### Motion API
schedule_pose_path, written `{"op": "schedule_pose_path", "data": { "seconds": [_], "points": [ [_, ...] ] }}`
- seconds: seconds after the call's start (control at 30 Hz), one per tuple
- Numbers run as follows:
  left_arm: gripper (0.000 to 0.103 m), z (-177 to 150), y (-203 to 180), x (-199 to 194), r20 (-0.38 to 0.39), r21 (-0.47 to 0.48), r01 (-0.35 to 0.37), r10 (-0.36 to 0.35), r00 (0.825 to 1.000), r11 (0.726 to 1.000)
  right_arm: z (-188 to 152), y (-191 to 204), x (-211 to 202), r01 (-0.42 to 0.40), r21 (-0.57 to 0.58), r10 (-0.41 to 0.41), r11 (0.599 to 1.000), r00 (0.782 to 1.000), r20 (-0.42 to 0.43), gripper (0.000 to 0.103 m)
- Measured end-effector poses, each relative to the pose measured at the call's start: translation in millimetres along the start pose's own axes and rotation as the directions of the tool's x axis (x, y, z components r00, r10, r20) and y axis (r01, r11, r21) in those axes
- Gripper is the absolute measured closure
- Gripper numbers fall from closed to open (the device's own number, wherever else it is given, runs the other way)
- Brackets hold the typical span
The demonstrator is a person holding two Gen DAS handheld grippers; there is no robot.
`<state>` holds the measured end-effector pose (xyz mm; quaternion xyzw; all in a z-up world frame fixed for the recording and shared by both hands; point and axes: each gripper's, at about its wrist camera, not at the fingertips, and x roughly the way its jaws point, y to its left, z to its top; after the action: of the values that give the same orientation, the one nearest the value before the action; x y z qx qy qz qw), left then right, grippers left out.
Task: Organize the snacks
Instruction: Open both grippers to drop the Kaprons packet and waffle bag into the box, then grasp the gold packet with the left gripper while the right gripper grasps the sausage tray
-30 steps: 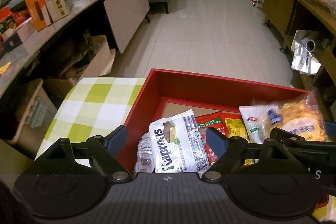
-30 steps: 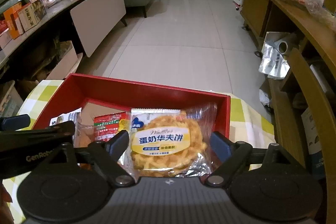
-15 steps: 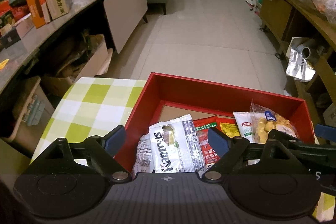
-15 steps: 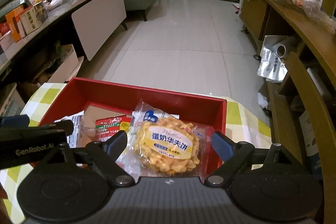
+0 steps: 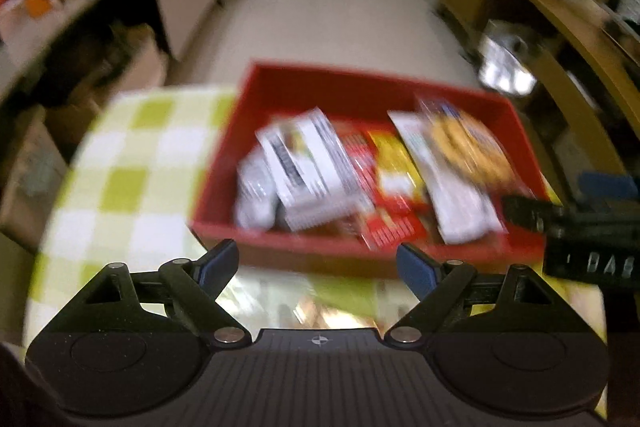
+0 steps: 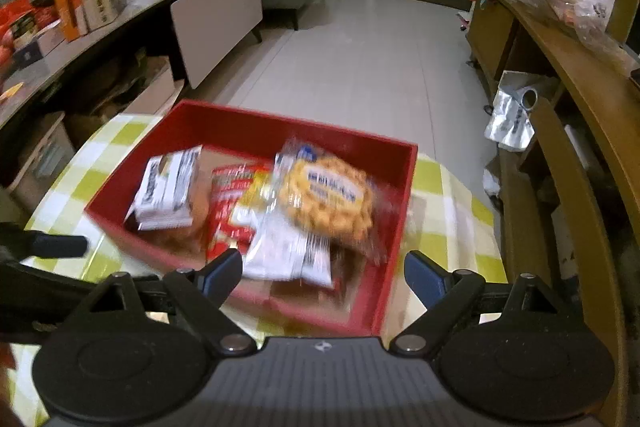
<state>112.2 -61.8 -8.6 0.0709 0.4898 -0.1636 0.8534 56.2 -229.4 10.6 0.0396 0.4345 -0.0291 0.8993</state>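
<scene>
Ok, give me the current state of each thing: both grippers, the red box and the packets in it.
Left gripper: open, nothing between its fingers.
Right gripper: open, nothing between its fingers.
Red open-topped box: on the green checked tablecloth, holding snacks.
Clear packet of round yellow biscuit: lying in the box, on top of the other packets.
White printed packet: in the box, left side.
Red and yellow packets: in the box, partly covered.

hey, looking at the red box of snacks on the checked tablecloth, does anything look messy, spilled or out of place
Nothing has spilled. Inside the red rectangular box the packets lie jumbled and overlapping, not in rows: the clear bag of round yellow biscuit rests tilted on a white packet. Both views are motion-blurred, so damage cannot be judged.
</scene>
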Motion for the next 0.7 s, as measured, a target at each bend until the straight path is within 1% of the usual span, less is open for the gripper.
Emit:
{"op": "schedule_pose_path", "data": {
  "seconds": [0.07,0.13,0.17,0.27,0.33,0.43,0.53,0.6,0.7],
  "points": [
    [0.012,-10.7,-7.1,5.8,-0.044,0.040,0.063,-0.061,0.997,0.997,-10.4,-1.2,-9.2,-0.003,-0.007,0.003,1.000,1.000,-0.011,0.005],
    [0.012,-16.1,-17.3,14.7,-0.081,0.104,0.128,-0.120,0.990,0.986,-22.6,-3.1,-19.3,-0.010,-0.010,0.010,1.000,1.000,-0.020,0.005],
    [0.010,-17.8,-21.9,19.3,-0.094,0.138,0.154,-0.142,0.985,0.978,-27.8,-4.2,-23.3,-0.015,-0.010,0.014,1.000,1.000,-0.025,0.005],
    [0.009,-18.8,-32.5,37.2,-0.130,0.224,0.204,-0.178,0.975,0.953,-44.1,-8.3,-32.3,-0.030,-0.005,0.030,1.000,0.999,-0.042,0.005],
    [0.009,-17.3,-33.0,48.4,-0.147,0.253,0.219,-0.187,0.971,0.942,-50.6,-11.0,-31.3,-0.043,0.002,0.043,0.999,0.997,-0.062,0.004],
    [0.009,-11.5,-33.6,64.1,-0.160,0.265,0.237,-0.200,0.967,0.935,-52.4,-13.2,-22.4,-0.052,0.006,0.052,0.999,0.995,-0.090,0.004],
    [0.009,-13.8,-29.9,74.6,-0.220,0.247,0.301,-0.249,0.943,0.921,-49.4,-15.3,-15.9,-0.062,0.019,0.064,0.998,0.992,-0.105,0.004],
    [0.009,-21.3,-24.1,73.9,-0.224,0.246,0.286,-0.233,0.946,0.926,-46.6,-16.3,-14.4,-0.070,0.033,0.073,0.997,0.991,-0.109,0.004],
    [0.009,-34.5,-13.4,65.8,-0.242,0.245,0.293,-0.235,0.942,0.924,-45.7,-14.6,-17.4,-0.096,0.042,0.100,0.995,0.989,-0.106,0.005]
  ]
}}
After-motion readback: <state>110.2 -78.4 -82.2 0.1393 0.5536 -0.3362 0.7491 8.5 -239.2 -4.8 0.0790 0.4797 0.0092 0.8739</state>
